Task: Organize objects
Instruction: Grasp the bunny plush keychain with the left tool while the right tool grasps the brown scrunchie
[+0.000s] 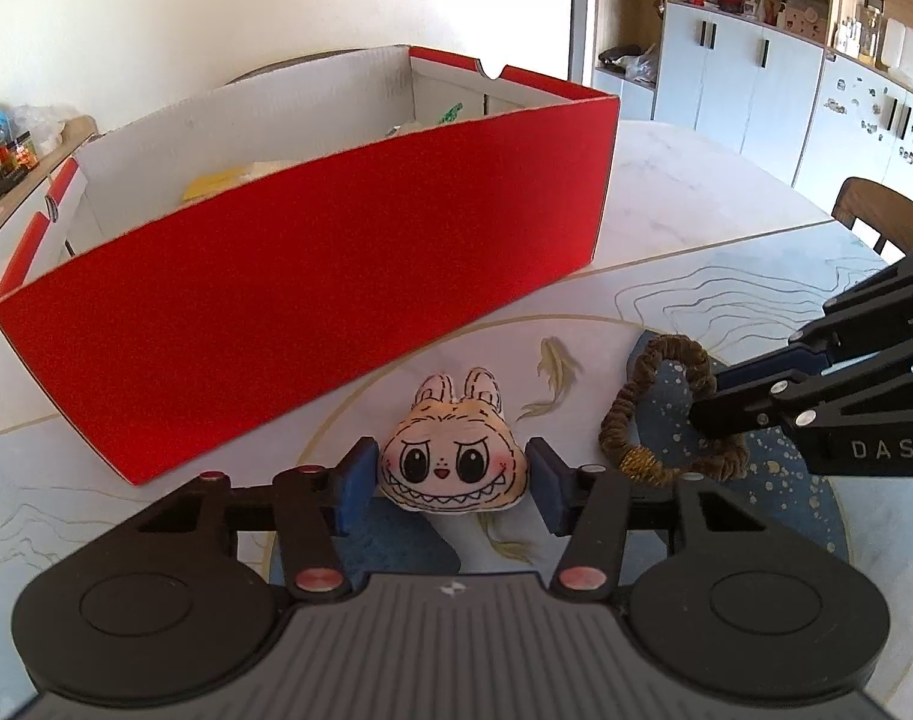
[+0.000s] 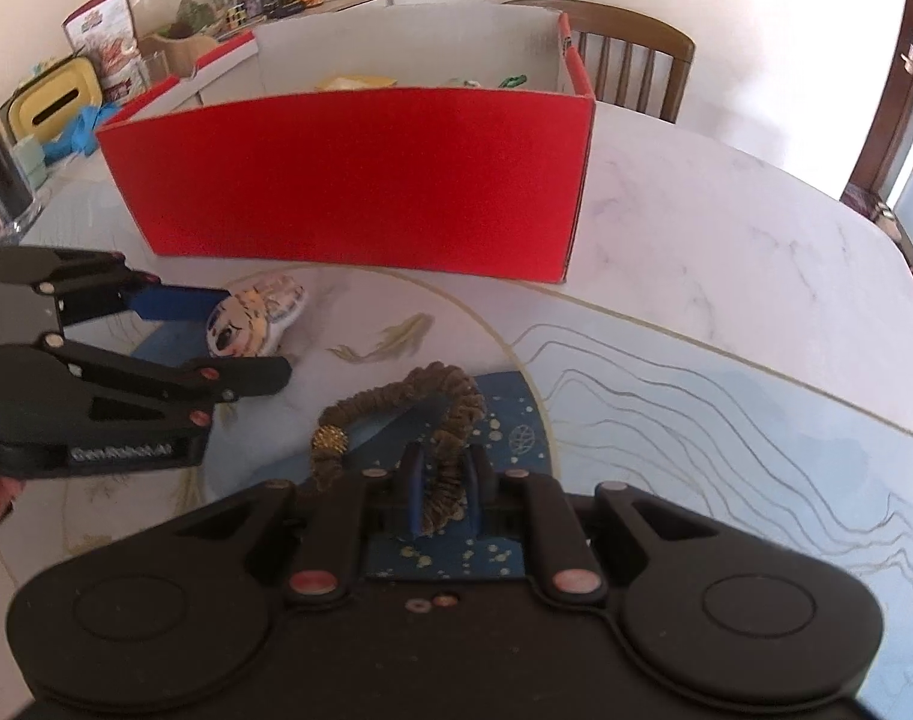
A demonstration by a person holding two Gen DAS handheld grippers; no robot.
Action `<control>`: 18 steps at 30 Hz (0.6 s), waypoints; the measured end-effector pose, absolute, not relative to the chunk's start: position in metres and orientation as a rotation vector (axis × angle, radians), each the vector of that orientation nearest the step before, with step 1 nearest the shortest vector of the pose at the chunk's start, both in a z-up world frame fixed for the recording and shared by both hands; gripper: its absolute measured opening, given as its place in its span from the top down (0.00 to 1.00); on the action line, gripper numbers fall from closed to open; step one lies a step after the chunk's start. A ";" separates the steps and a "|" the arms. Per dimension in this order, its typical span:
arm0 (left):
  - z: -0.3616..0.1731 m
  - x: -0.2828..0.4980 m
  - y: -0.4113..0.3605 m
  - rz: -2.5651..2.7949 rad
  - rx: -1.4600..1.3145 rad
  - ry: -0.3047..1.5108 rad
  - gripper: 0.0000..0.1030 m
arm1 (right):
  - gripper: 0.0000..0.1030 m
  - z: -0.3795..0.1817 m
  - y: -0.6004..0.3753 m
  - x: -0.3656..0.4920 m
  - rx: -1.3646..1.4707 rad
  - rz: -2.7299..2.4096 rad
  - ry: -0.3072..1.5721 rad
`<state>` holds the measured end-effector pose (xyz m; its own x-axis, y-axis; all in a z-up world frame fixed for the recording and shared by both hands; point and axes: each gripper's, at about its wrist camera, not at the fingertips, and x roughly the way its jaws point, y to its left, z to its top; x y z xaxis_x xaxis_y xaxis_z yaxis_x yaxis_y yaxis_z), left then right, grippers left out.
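Left wrist view: we see a small flat plush face (image 1: 453, 461) with two short rabbit ears, big black eyes, pink cheeks and a jagged toothy grin, peach in colour with drawn fur strokes. It lies on the bench (image 1: 696, 228), face up, right between the blue pads of our left gripper (image 1: 451, 483). The fingers (image 1: 353, 483) sit on either side of it, close to its edges; we cannot tell whether they press it yet. Just ahead of the fingers stands a red box (image 1: 312, 306) with a white inside, some items showing over its rim.

To the right of these fingers lies a brown ruffled hair tie (image 1: 672, 414) with a gold band, forming a loop on the dark blue patch of the patterned bench cover.

In the right wrist view, our right gripper (image 2: 444, 495) reaches low over the bench and its fingers (image 2: 413, 495) are narrow, pinching one side of the hair tie (image 2: 396, 414), the rest of the loop lying ahead and to the left of them. The left gripper (image 2: 240, 336) comes in from the left, nearly level, its fingers flanking the plush face (image 2: 255, 321). The red box (image 2: 348, 180) stands beyond both.
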<state>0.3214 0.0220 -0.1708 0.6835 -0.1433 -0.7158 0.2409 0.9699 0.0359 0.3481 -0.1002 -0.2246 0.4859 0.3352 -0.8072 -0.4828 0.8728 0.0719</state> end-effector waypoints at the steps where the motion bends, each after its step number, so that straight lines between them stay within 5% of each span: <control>1: -0.169 0.321 0.022 -0.209 0.128 0.789 0.50 | 0.88 -0.223 -0.099 0.348 -0.164 0.496 0.939; 18: -0.126 0.306 0.030 -0.149 0.108 0.794 0.51 | 0.89 -0.177 -0.089 0.343 -0.118 0.527 0.888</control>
<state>0.3055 0.0304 -0.1256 0.6915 -0.0928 -0.7164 0.1736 0.9840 0.0401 0.3433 -0.0894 -0.1771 0.5128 0.3896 -0.7650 -0.4849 0.8668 0.1163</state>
